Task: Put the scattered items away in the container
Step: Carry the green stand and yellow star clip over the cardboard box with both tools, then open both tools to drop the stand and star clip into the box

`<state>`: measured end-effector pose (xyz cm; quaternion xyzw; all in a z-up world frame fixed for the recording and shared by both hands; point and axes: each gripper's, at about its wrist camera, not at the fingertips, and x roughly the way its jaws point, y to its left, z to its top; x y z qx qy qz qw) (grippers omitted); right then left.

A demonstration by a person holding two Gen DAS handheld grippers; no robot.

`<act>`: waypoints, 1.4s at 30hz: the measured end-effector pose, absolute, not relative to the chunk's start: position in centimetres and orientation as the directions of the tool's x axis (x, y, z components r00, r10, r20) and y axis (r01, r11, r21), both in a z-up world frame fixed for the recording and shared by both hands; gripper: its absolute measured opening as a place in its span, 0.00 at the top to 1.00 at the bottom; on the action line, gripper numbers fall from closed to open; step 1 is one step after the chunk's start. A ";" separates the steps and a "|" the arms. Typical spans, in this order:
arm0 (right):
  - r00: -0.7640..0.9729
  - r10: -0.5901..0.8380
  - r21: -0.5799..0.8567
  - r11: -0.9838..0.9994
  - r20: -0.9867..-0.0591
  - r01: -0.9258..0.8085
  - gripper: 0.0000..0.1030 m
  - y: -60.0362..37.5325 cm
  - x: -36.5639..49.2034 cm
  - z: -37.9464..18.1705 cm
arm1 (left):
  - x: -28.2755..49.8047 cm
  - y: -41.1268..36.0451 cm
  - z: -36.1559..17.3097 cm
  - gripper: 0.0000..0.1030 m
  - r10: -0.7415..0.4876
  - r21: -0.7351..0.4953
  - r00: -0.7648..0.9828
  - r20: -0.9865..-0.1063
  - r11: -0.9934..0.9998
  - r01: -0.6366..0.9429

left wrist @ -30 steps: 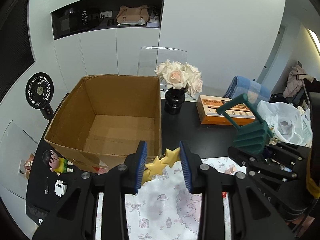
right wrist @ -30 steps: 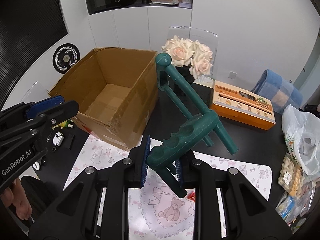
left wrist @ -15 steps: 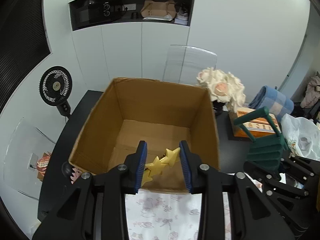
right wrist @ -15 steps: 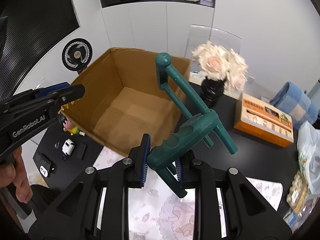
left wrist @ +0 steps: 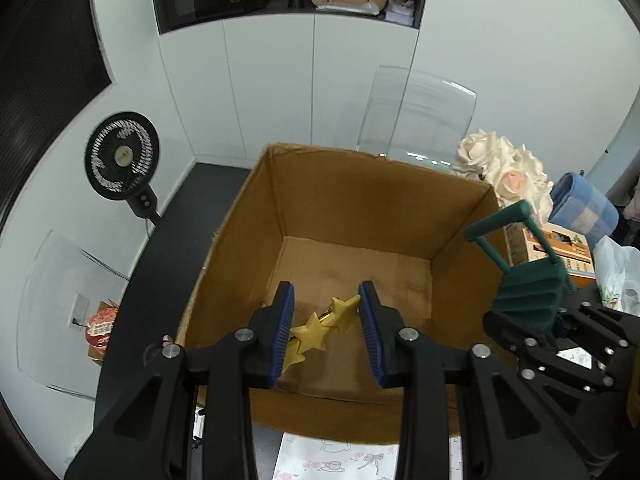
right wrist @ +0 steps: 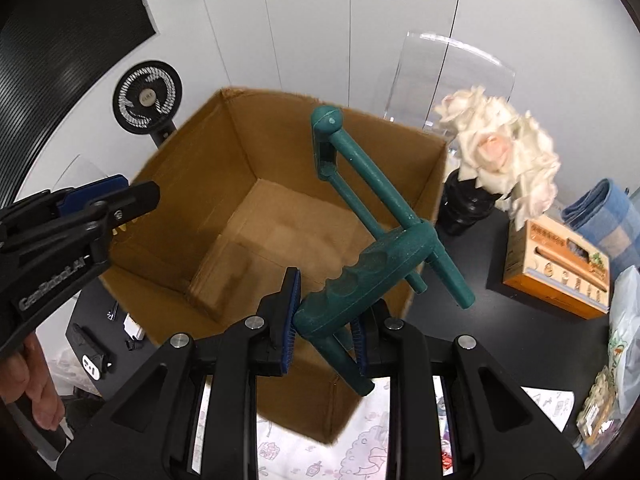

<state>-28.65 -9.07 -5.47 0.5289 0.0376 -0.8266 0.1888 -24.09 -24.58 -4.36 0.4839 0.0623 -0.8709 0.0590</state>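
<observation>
My left gripper clamped on yellow star clip w/ both pads, held over open cardboard box, my right gripper pinching green plastic tool by its grip above box's near corner, roses & fan beyond.

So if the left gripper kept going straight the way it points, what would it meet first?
Probably the bare floor of the cardboard box: the left gripper, holding the yellow star clip, points down into it. Depth is uncertain.

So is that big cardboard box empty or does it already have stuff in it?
Empty: the cardboard box shows bare brown floor in both views. The yellow star clip is held above it.
</observation>
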 end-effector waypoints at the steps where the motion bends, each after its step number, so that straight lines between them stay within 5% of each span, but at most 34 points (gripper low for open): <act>1: -0.358 -0.274 0.144 -0.926 -0.892 0.349 0.77 -9.3 -29.1 -5.9 | -24.3 -24.8 -4.7 0.68 -0.049 -0.046 -0.516 -0.855 -0.984 0.170; 20: -0.267 -0.293 0.198 -0.923 -0.918 0.330 0.74 -10.1 -30.7 -8.6 | -24.7 -27.2 -7.0 0.64 -0.070 -0.045 -0.455 -0.888 -0.970 0.238; 24: -0.319 -0.270 0.155 -0.927 -0.908 0.342 0.17 -9.8 -30.1 -7.4 | -24.4 -27.1 -7.0 0.30 -0.028 -0.072 -0.439 -0.898 -0.975 0.211; 26: -0.339 -0.257 0.122 -0.920 -0.905 0.372 0.14 -10.0 -29.6 -6.9 | -24.0 -26.9 -6.7 0.18 -0.018 -0.082 -0.449 -0.894 -0.976 0.202; 30: -0.374 -0.225 0.068 -0.918 -0.900 0.390 0.00 -9.9 -28.8 -6.3 | -23.6 -26.9 -6.2 0.14 0.003 -0.110 -0.461 -0.888 -0.973 0.205; 42: -0.364 -0.255 0.128 -0.932 -0.896 0.338 0.00 -6.6 -27.1 -6.2 | -22.1 -25.3 -4.5 0.11 0.013 -0.117 -0.480 -0.877 -0.975 0.188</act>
